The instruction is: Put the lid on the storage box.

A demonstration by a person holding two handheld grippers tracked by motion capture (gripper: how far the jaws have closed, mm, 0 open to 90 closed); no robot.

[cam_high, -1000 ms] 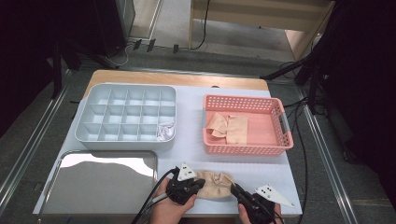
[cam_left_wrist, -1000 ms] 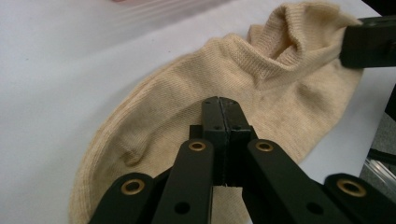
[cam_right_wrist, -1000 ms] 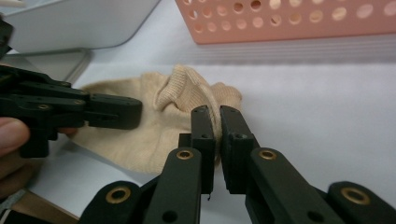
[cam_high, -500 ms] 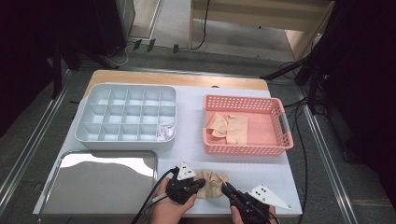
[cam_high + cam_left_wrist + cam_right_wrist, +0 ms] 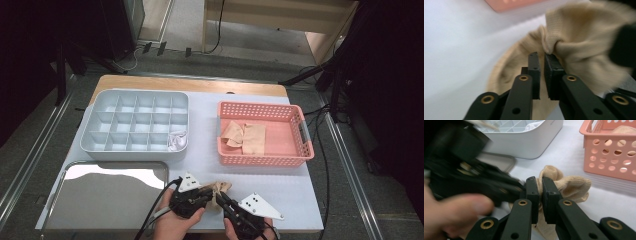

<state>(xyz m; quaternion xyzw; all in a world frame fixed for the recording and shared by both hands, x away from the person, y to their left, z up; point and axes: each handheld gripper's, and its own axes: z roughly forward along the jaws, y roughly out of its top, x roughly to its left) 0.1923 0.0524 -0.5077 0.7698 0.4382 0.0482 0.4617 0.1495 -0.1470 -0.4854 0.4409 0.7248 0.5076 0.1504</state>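
Note:
A beige sock (image 5: 220, 188) lies bunched at the table's front edge, between my two grippers. My left gripper (image 5: 210, 193) comes in from the left. In the left gripper view its jaws (image 5: 542, 53) have just been opening a little, and a fold of the sock (image 5: 579, 42) is still pinched at their tips. My right gripper (image 5: 220, 197) reaches in from the right and meets the left one. In the right gripper view it (image 5: 537, 180) is shut on the sock (image 5: 571, 187), with fabric between the pads. A hand is blurred at that view's left.
A grey compartment tray (image 5: 135, 150) stands at the back left, with a white item (image 5: 177, 141) in one front cell. A pink basket (image 5: 260, 161) at the right holds beige socks (image 5: 245, 137). A shiny metal tray (image 5: 110, 195) lies at the front left.
My right gripper has moved left and away from the table edge, up to the left gripper. The sock, spread flat before, is now bunched up and lifted between them.

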